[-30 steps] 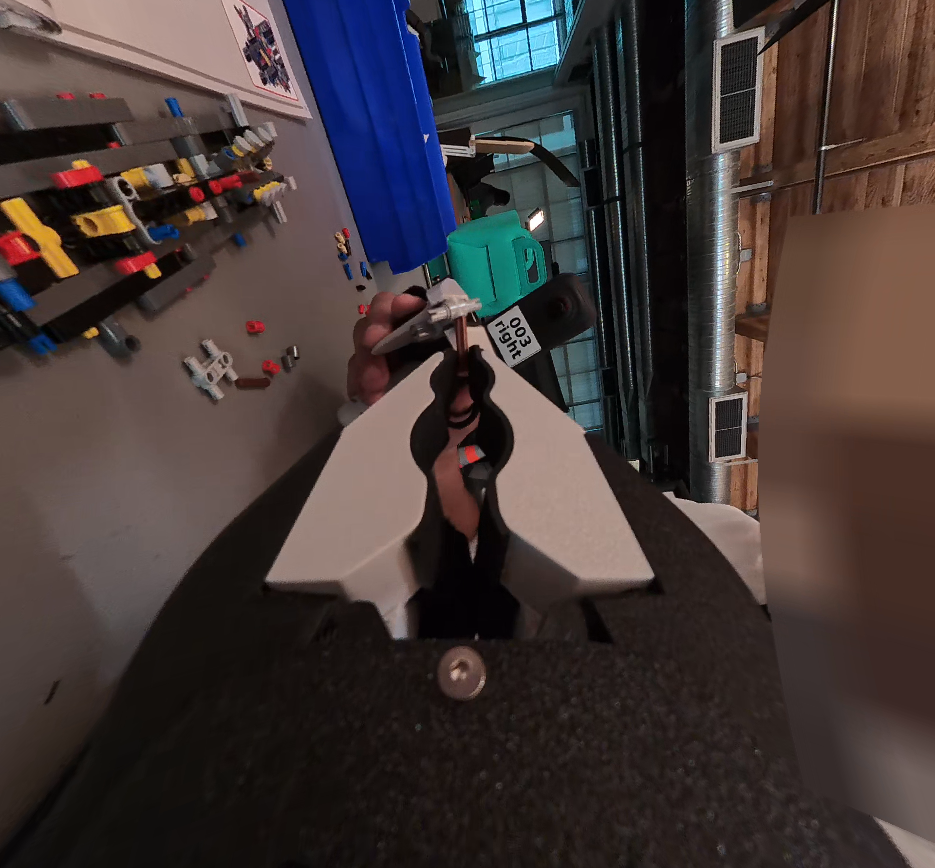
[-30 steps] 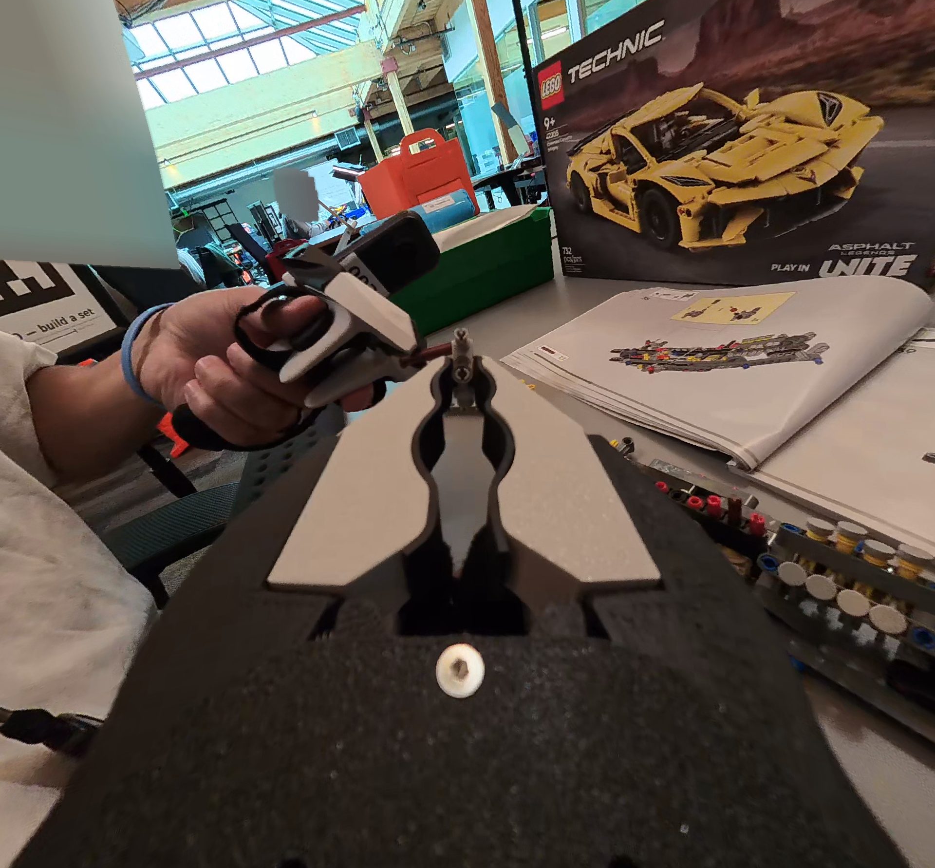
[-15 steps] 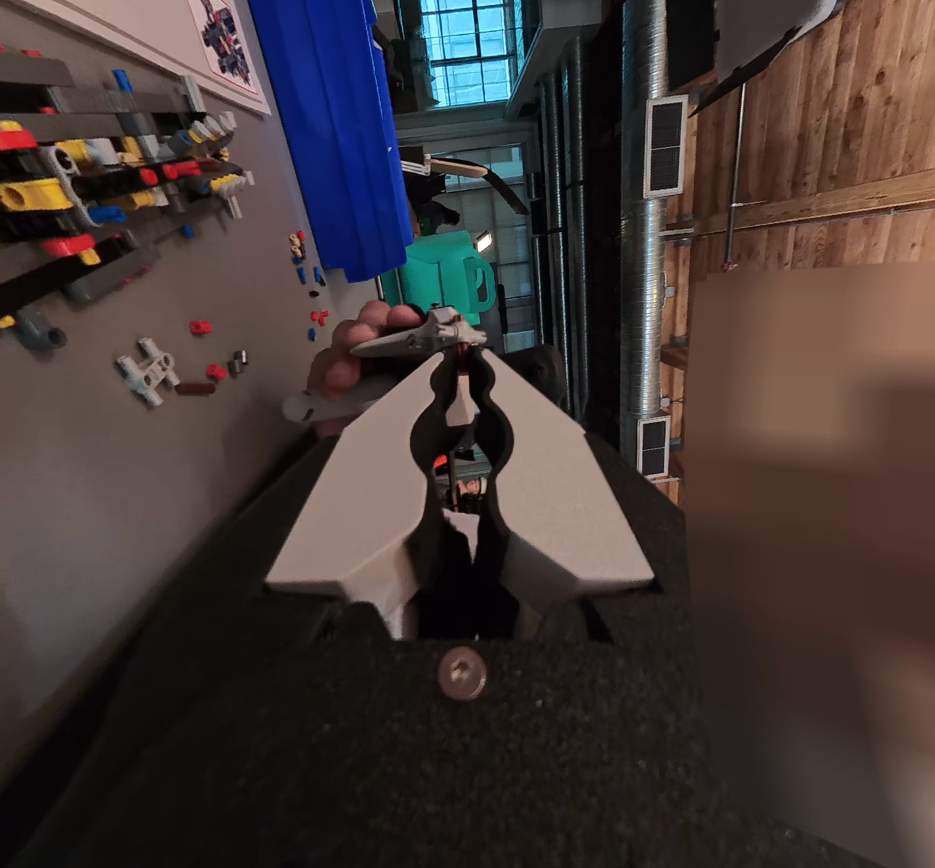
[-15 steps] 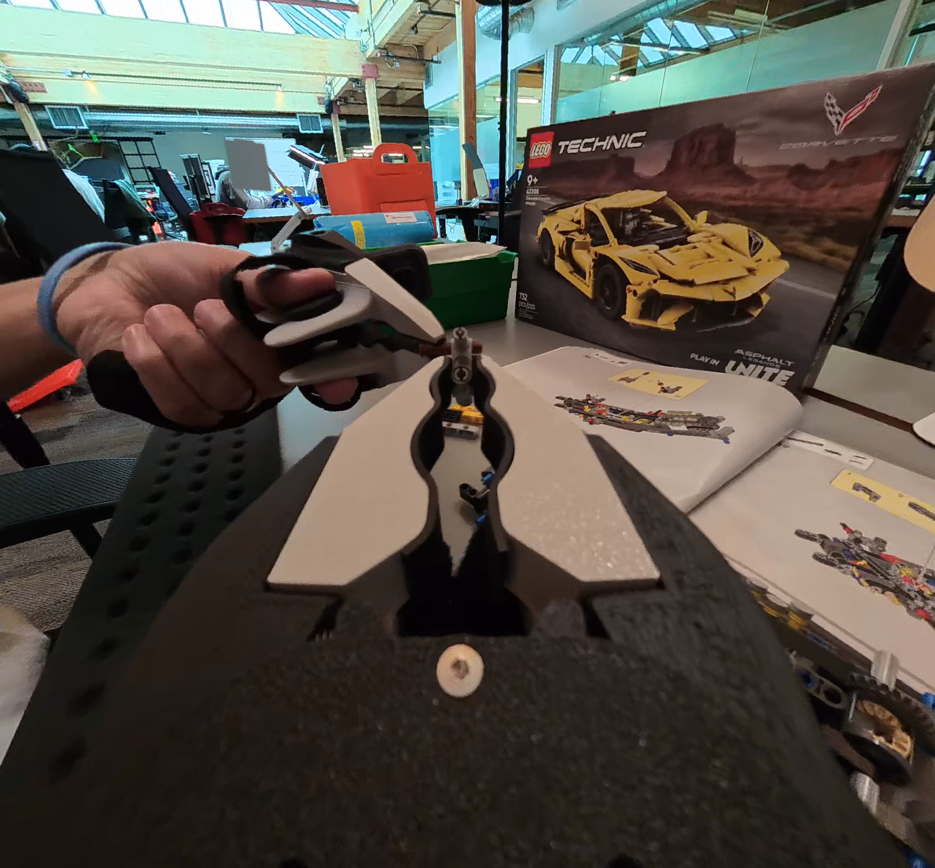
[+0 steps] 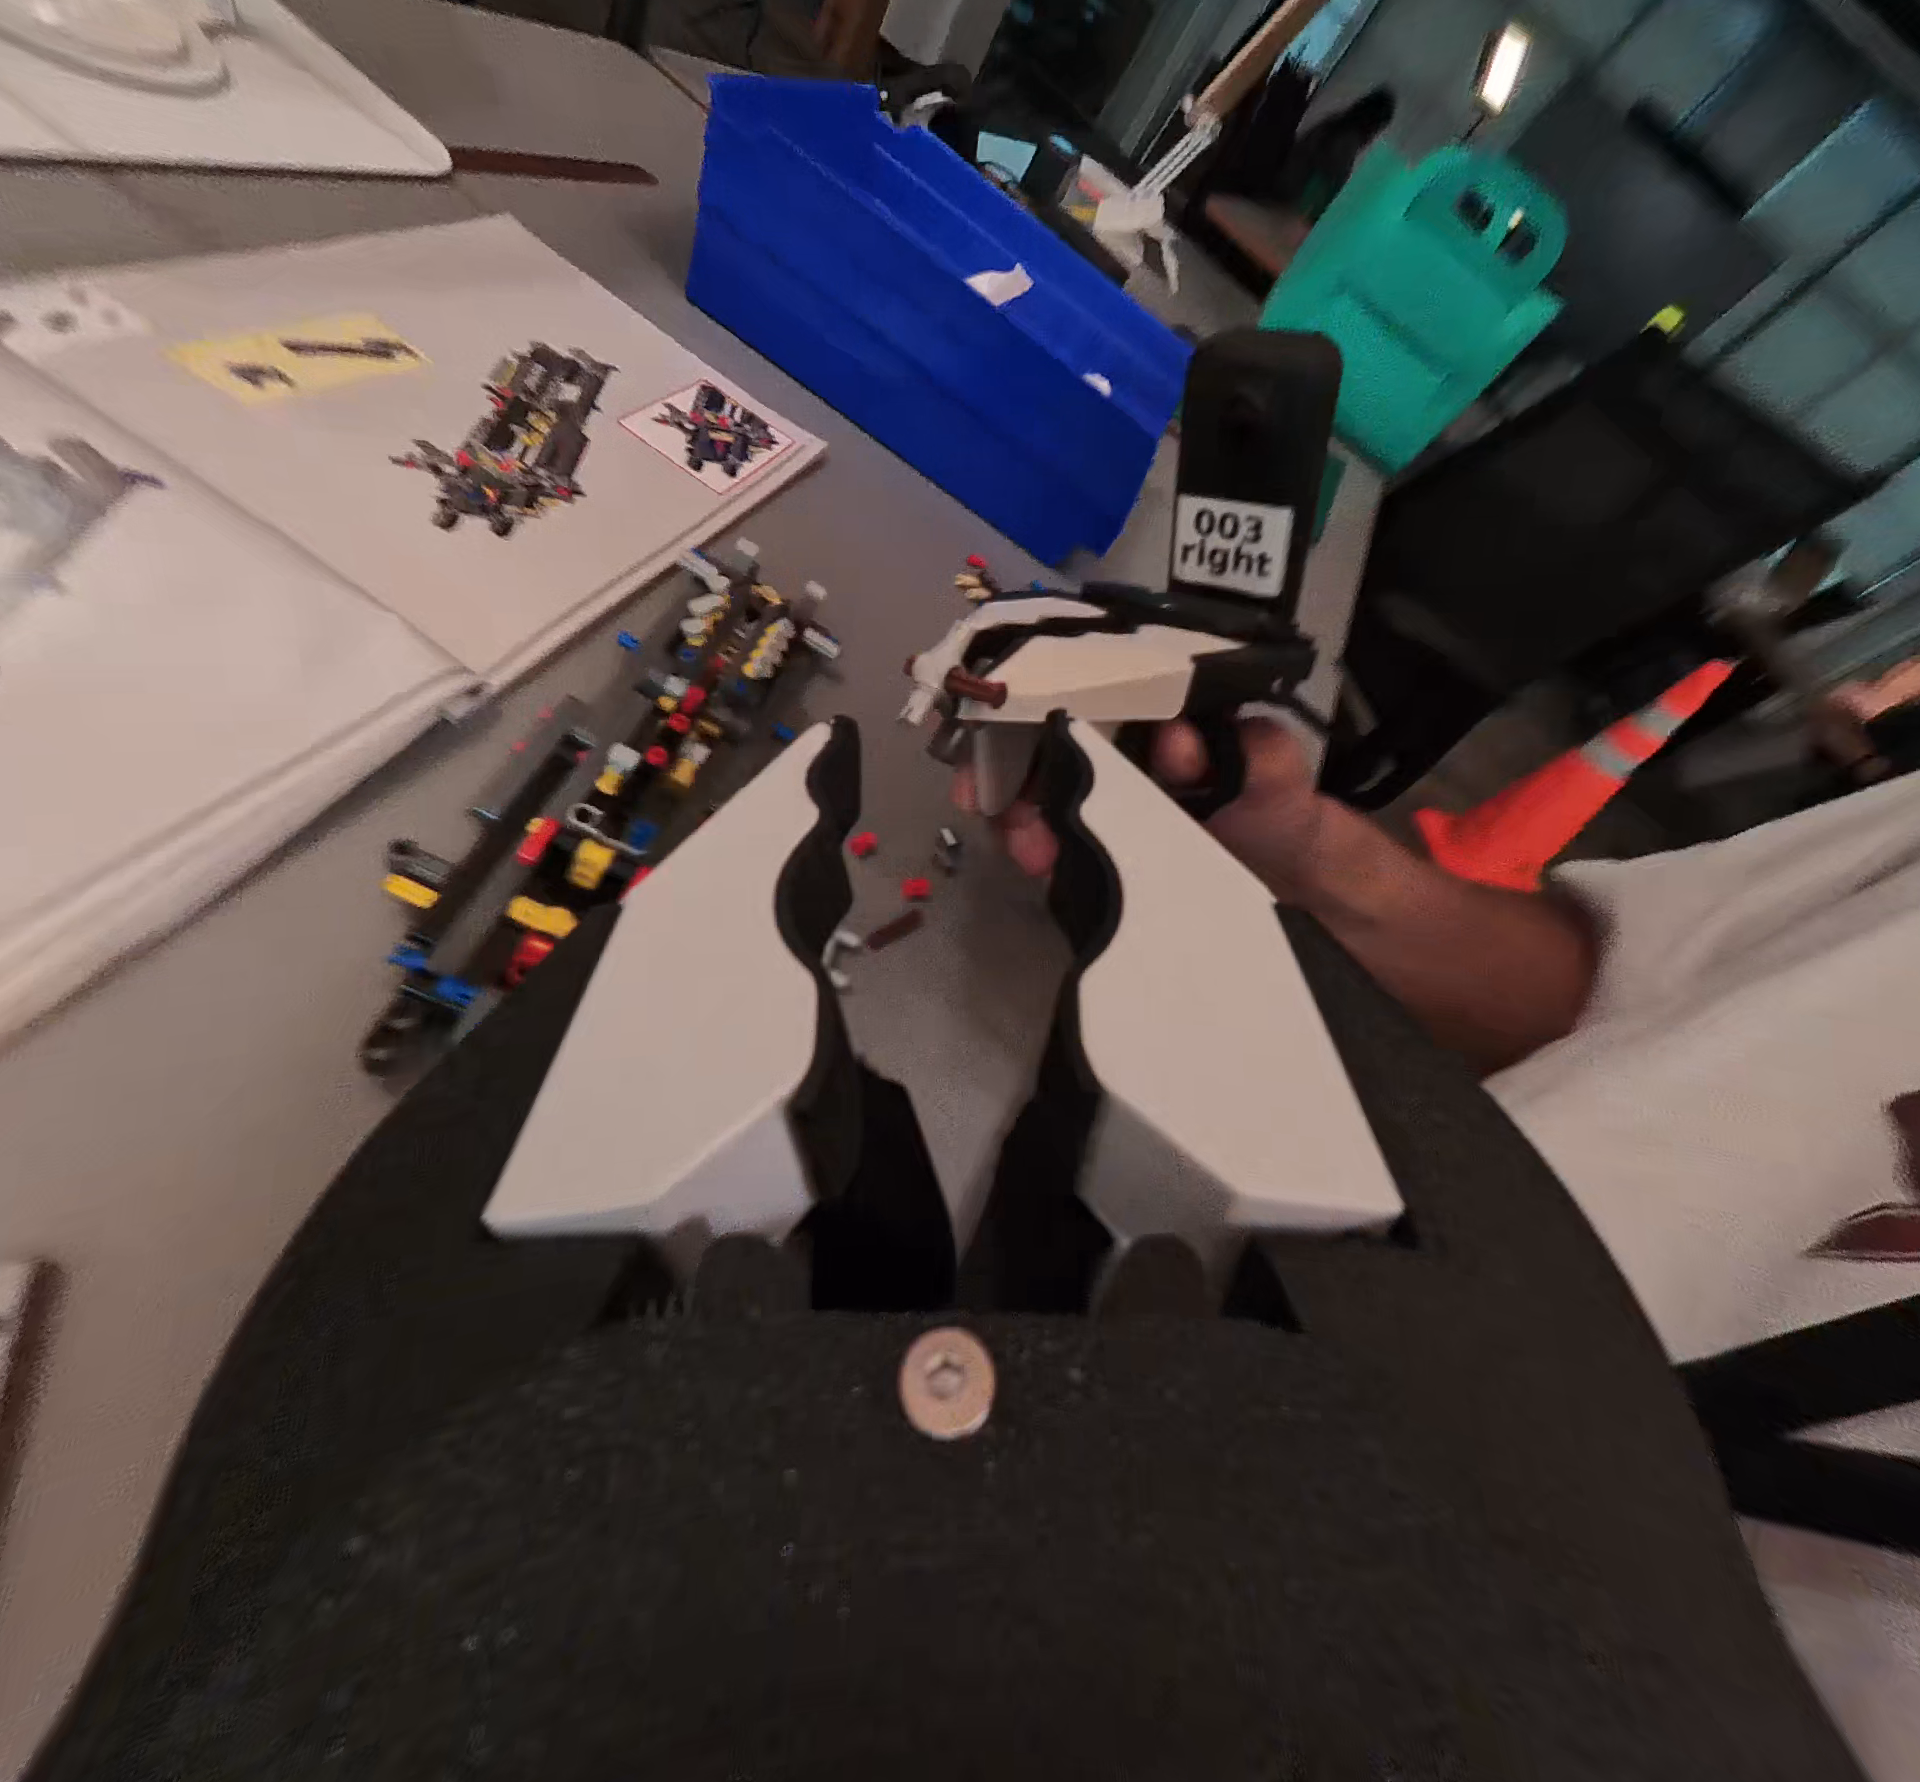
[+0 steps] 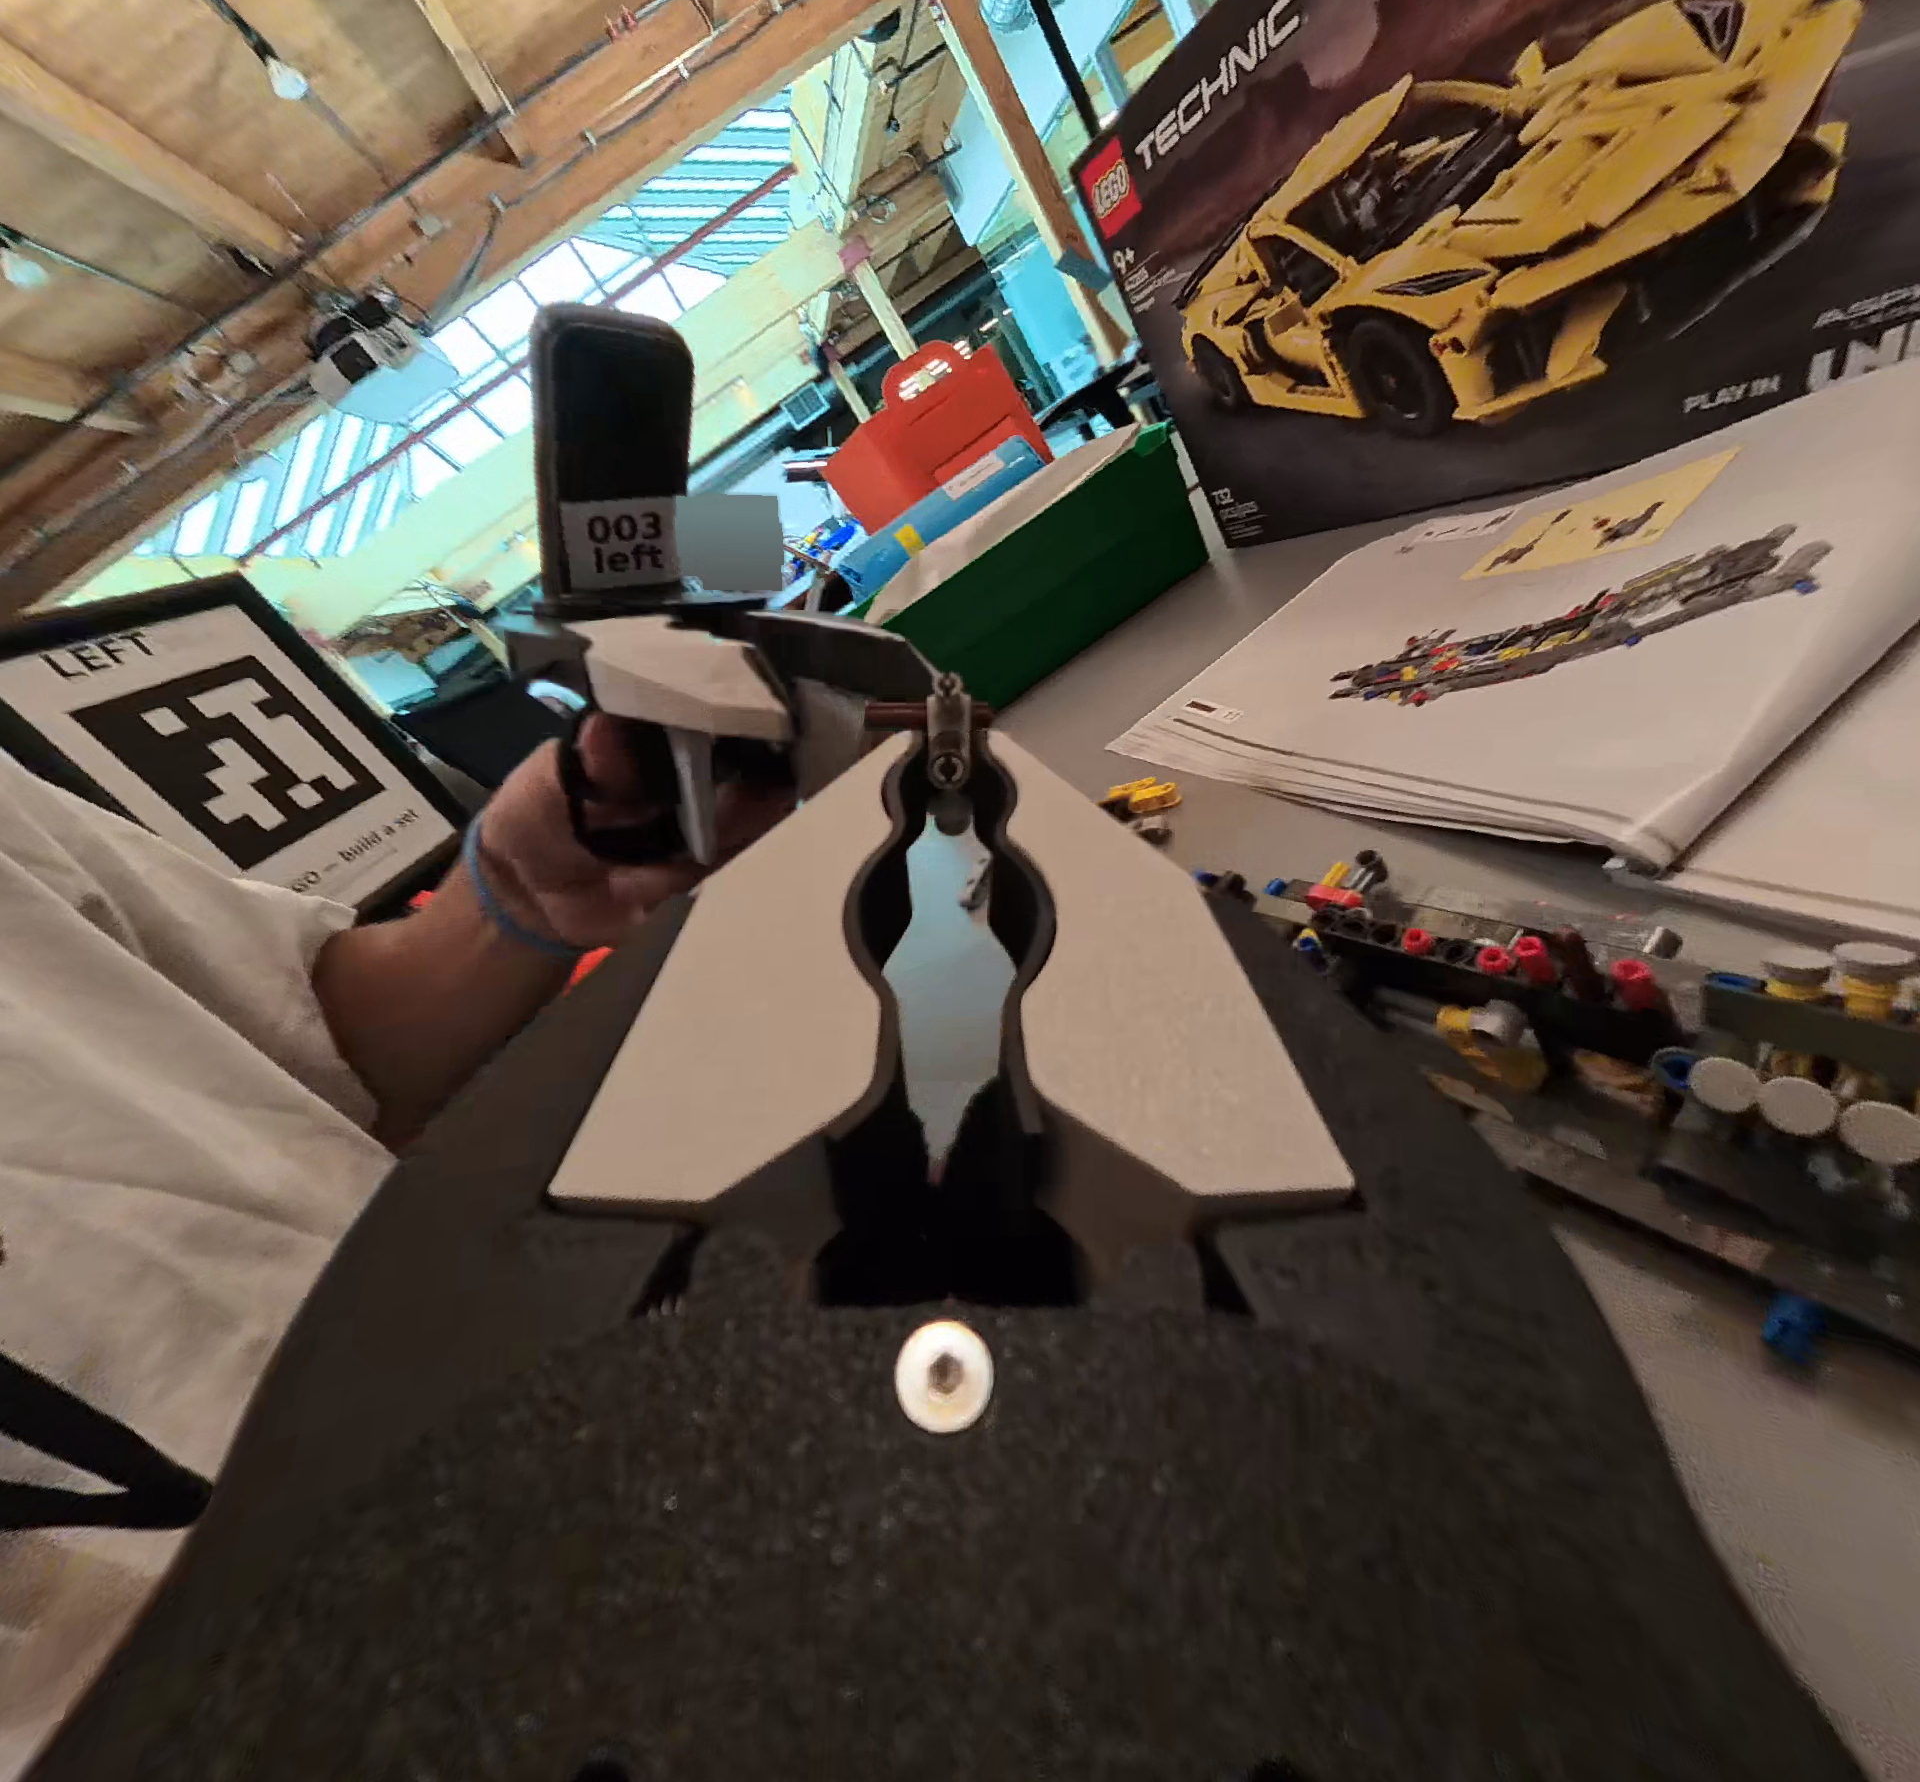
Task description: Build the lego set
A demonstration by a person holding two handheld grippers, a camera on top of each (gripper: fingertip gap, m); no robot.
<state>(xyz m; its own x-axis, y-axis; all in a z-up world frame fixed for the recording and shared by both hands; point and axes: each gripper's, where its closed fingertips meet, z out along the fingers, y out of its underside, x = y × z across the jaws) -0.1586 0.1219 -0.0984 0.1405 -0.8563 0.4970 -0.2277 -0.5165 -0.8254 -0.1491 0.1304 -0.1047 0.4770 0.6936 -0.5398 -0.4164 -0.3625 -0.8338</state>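
Observation:
My right gripper (image 6: 948,758) is shut on a small grey connector (image 6: 948,745) with a brown axle (image 6: 902,716) pushed crosswise through it. It holds them in the air above the grey table (image 6: 1060,745). In the left wrist view the right gripper (image 5: 935,688) shows just ahead, with the brown axle (image 5: 977,690) sticking out at its tip. My left gripper (image 5: 948,733) is open and empty, its fingers (image 5: 707,953) spread wide. In the right wrist view the left gripper (image 6: 831,704) is beside the axle's left end, a hand on its handle.
Open instruction booklets (image 5: 312,485) and a blue bin (image 5: 914,330) lie at the back. Rows of sorted parts (image 5: 623,776) and loose small pieces (image 5: 894,901) lie on the table. The set's box (image 6: 1507,205), a green bin (image 6: 1039,569) and part trays (image 6: 1558,1005) are on the right. Both grippers' tips are close together, under 4 cm apart.
My left gripper was shut on the brown axle and pressed it into the connector. It has let go, opened and swung level. The axle stays in the connector in my right gripper.

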